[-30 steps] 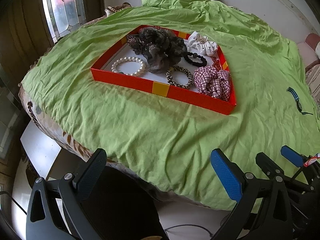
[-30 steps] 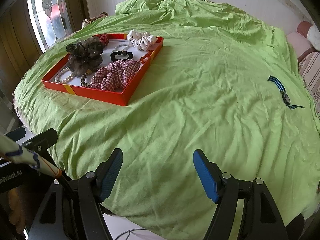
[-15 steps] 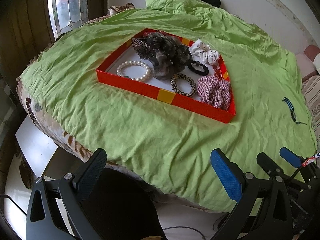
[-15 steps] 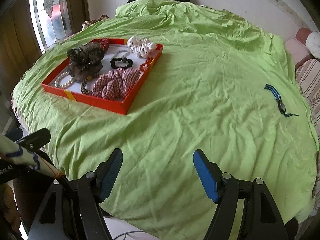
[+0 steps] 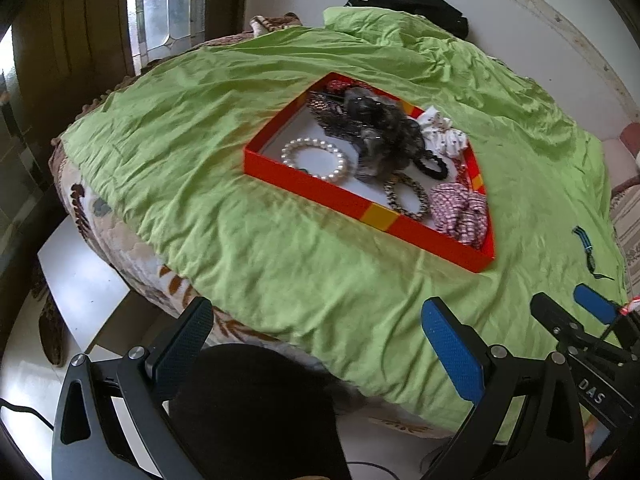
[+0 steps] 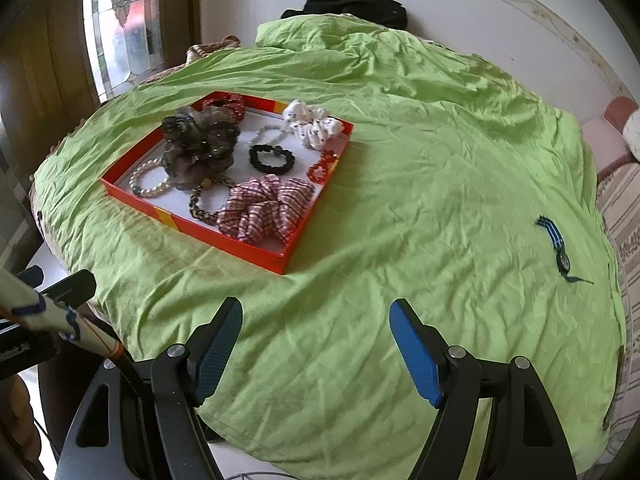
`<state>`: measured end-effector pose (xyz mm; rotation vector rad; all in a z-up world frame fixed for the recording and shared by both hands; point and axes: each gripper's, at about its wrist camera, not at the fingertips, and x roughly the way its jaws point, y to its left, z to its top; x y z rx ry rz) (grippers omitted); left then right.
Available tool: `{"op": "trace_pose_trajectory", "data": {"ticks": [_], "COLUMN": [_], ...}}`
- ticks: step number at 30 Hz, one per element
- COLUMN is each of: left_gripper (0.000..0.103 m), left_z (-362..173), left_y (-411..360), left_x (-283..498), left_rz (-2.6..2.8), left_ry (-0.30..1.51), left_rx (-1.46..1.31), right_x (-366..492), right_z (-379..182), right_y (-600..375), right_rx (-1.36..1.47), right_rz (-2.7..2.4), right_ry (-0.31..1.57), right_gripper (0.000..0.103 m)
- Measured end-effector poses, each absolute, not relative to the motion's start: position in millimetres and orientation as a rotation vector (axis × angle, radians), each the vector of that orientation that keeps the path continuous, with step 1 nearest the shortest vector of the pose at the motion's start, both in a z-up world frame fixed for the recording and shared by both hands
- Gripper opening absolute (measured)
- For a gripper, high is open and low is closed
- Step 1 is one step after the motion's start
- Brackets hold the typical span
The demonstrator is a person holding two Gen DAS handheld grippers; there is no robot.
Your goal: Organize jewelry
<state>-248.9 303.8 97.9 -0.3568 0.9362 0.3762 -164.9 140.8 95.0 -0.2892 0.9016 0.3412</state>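
A red tray (image 5: 304,186) (image 6: 256,254) sits on a green sheet. It holds a pearl bracelet (image 5: 314,158) (image 6: 149,184), a grey scrunchie (image 5: 380,136) (image 6: 196,144), a plaid scrunchie (image 5: 460,210) (image 6: 264,208), a black hair tie (image 6: 272,158), a white scrunchie (image 6: 312,126) and a beaded bracelet (image 5: 406,200). A blue striped watch (image 6: 554,244) (image 5: 586,250) lies alone on the sheet at the right. My left gripper (image 5: 316,344) is open and empty off the bed's near edge. My right gripper (image 6: 316,348) is open and empty above the near sheet.
The green sheet (image 6: 400,200) covers a bed with a patterned blanket (image 5: 120,236) showing at its left edge. A black garment (image 6: 352,4) lies at the far end by the wall. A window (image 6: 116,28) is at the left. Pillows (image 6: 616,128) are at the right.
Both grippers have drawn back and up from the bed, so the tray and the watch look farther away. Both stay open. Nothing on the bed has moved.
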Motion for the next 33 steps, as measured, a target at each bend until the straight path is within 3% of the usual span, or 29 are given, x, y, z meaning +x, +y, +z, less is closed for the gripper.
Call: {"op": "trace_pose_trajectory", "data": {"ticks": [33], "left_gripper": [0.103], "left_z": [81.5], "left_y": [312.1], "left_x": [-237.5], "left_rz": [0.384], "left_ry": [0.980], "left_rx": [-0.352], "right_x": [-158.4], "right_z": [75.4], "right_y": [162.1], "right_rx": [-0.309], "right_rz": [0.363], "right_ry": [0.961], "right_gripper": [0.080]}}
